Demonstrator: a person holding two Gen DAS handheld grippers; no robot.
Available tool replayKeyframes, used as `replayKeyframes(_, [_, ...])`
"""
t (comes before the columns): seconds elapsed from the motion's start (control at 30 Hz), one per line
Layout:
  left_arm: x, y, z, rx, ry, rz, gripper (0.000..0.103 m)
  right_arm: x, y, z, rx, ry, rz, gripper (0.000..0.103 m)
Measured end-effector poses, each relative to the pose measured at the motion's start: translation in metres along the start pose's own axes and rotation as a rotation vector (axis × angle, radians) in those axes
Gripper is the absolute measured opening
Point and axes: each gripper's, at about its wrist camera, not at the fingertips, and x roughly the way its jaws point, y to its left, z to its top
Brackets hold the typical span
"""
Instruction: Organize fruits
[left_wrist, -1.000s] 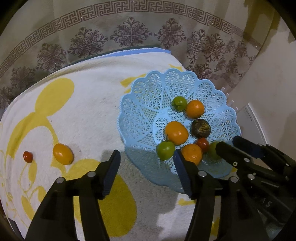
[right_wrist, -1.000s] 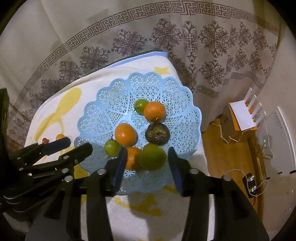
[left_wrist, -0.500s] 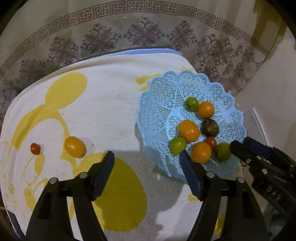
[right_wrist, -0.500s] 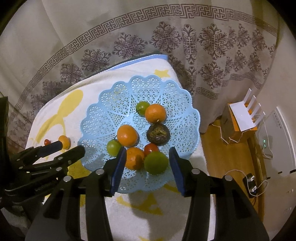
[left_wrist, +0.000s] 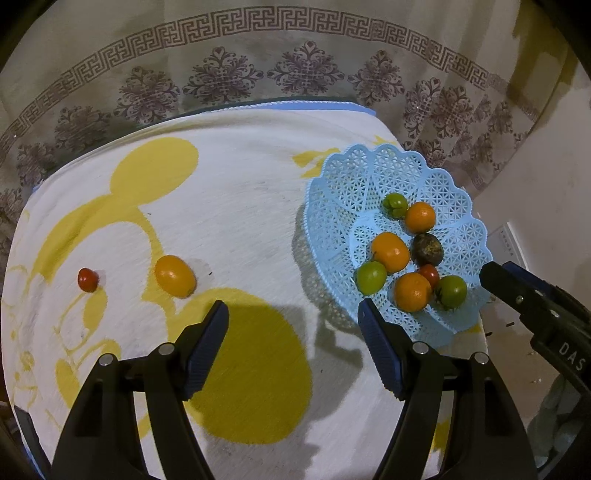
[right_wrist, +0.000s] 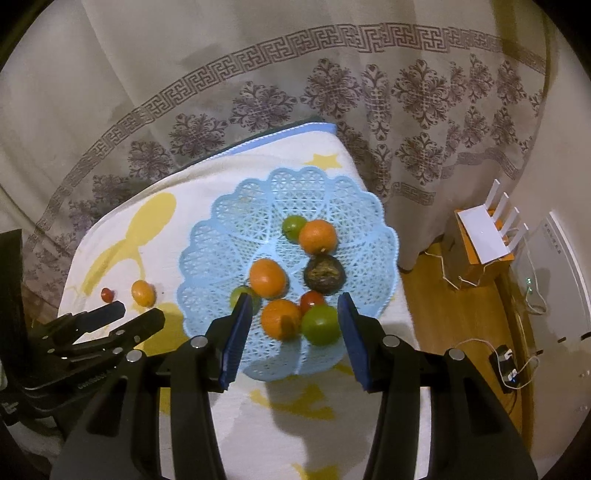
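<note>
White-and-yellow cloth (left_wrist: 236, 206) covers the table. Right claw (right_wrist: 291, 325) hangs above the blue basket's (right_wrist: 236, 236) near rim, jaws opening, gripping nothing; green fruit (right_wrist: 320, 325) and orange (right_wrist: 280, 318) lie below between them. Left claw (left_wrist: 293, 314) is released and empty; loose orange (left_wrist: 175, 276) and small tomato (left_wrist: 87, 280) sit ahead-left on the cloth.

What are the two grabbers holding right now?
Nothing. The left hand-held gripper is open over the cloth. The right hand-held gripper has its jaws opening above the basket, touching no fruit.
</note>
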Motion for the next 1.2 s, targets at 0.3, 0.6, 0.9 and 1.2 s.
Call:
replayKeyframes(0.3, [-0.016, 0.029, -0.013, -0.045, -0.007, 0.017, 0.072, -0.002, 0.028, -0.004, -0.023, -0.006, 0.019, 0.067])
replayKeyframes(0.6, [-0.037, 0.074, -0.027, -0.108, -0.02, 0.045, 0.072, -0.002, 0.064, -0.012, -0.044, -0.01, 0.048, 0.068])
replayKeyframes(0.9, [-0.055, 0.124, -0.04, -0.182, -0.035, 0.079, 0.072, 0.0, 0.106, -0.018, -0.072, -0.018, 0.072, 0.076])
replayKeyframes(1.2, [-0.064, 0.17, -0.052, -0.238, -0.048, 0.128, 0.072, 0.008, 0.14, -0.025, -0.08, -0.01, 0.081, 0.078])
